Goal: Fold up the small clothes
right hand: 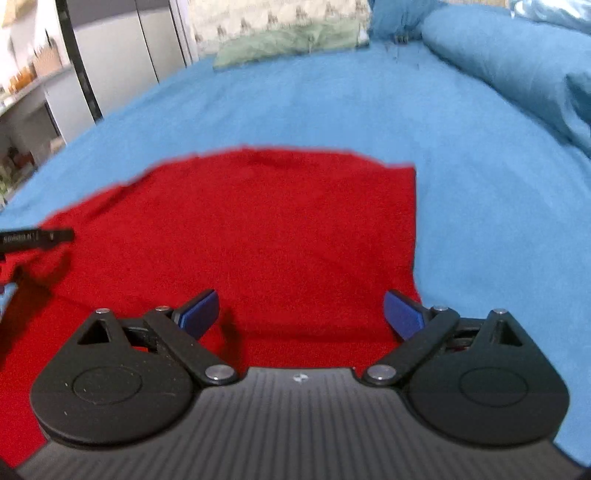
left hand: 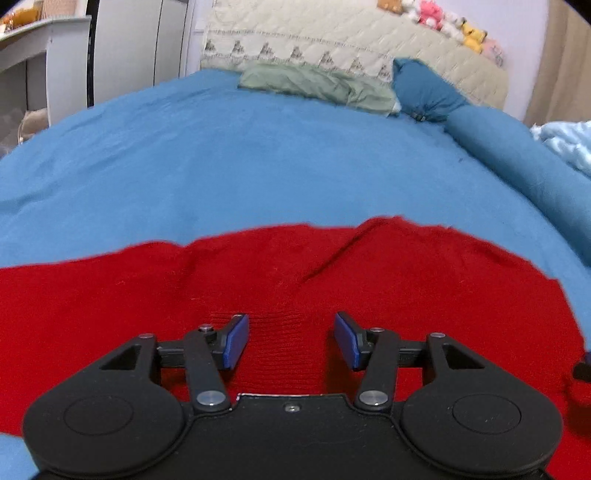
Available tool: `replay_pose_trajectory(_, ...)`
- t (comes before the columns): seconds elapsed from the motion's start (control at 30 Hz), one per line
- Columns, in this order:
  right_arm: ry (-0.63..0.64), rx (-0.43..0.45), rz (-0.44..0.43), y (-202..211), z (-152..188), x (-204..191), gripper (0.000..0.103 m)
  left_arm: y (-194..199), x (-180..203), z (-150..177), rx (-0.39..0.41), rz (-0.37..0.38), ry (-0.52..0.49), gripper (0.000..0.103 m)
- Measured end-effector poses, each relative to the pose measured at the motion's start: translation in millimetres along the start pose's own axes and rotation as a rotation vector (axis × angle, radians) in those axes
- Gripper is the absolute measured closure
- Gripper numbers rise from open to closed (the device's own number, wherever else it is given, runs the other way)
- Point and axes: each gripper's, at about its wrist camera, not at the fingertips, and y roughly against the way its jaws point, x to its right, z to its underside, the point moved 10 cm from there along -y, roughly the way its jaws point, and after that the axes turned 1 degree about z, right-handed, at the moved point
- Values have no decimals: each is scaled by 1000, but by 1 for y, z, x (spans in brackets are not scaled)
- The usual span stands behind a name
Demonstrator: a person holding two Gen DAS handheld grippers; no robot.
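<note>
A red knitted garment (left hand: pixel 280 280) lies spread flat on the blue bedsheet (left hand: pixel 229 158). My left gripper (left hand: pixel 291 341) hangs just above its near part, jaws open, nothing pinched between the blue pads (left hand: pixel 236 341). In the right wrist view the same red garment (right hand: pixel 266 236) shows its straight right edge, and my right gripper (right hand: pixel 300 314) stands open wide over its near right corner, pads (right hand: pixel 403 318) free of cloth. A black part of the left gripper (right hand: pixel 37 238) pokes in at the left edge of that view.
A green pillow (left hand: pixel 317 85) and a dark blue pillow (left hand: pixel 424 90) lie at the quilted headboard (left hand: pixel 332 40). A rolled blue duvet (left hand: pixel 524 162) runs along the right side. Plush toys (left hand: pixel 443 22) sit on the headboard; white furniture (left hand: pixel 44 55) stands left of the bed.
</note>
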Motion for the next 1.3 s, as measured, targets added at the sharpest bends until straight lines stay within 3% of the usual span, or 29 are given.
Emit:
replay_pose_trajectory(0.03,11,33,-8,2,-7,-2,0,10,7,0,24,18,-22,32)
replay_pose_trajectory(0.1,26,63,1,-4,-18,-1,0,22,17,7,30,26,-69,27)
replay_pose_trajectory(0.23,-16,28,-21,-50,-38,4,0,23,24,28,-25,33,-101,27)
replay_pose_trajectory(0.37,-63,0,49,-88,-51,30,0,16,15,37,-42,27,-88,28)
replay_pose_trajectory(0.5,-116,-14,54,-96,-64,40,0,17,18,37,-45,16,-101,28)
replay_pose_trajectory(0.6,-89,-1,51,-78,-73,32,0,23,19,30,-44,7,-87,28)
replay_pose_trajectory(0.83,5,45,-14,17,-95,-30,0,104,-3,-10,55,-86,-25,25)
replay_pose_trajectory(0.87,8,51,-28,28,-98,-40,0,118,-10,-15,67,-101,-13,20)
replay_pose_trajectory(0.9,14,54,-35,39,-100,-52,0,132,-19,-20,77,-122,-1,7)
replay_pose_trajectory(0.93,27,57,-44,48,-101,-64,0,147,-28,-24,92,-132,12,1)
replay_pose_trajectory(0.97,45,57,-56,55,-102,-79,0,161,-37,-29,116,-141,26,1)
replay_pose_trajectory(1.13,95,30,-143,73,-92,-153,0,213,-97,-39,157,-220,107,1)
replay_pose_trajectory(1.3,129,8,-204,63,-72,-225,0,228,-178,-26,139,-326,220,0)
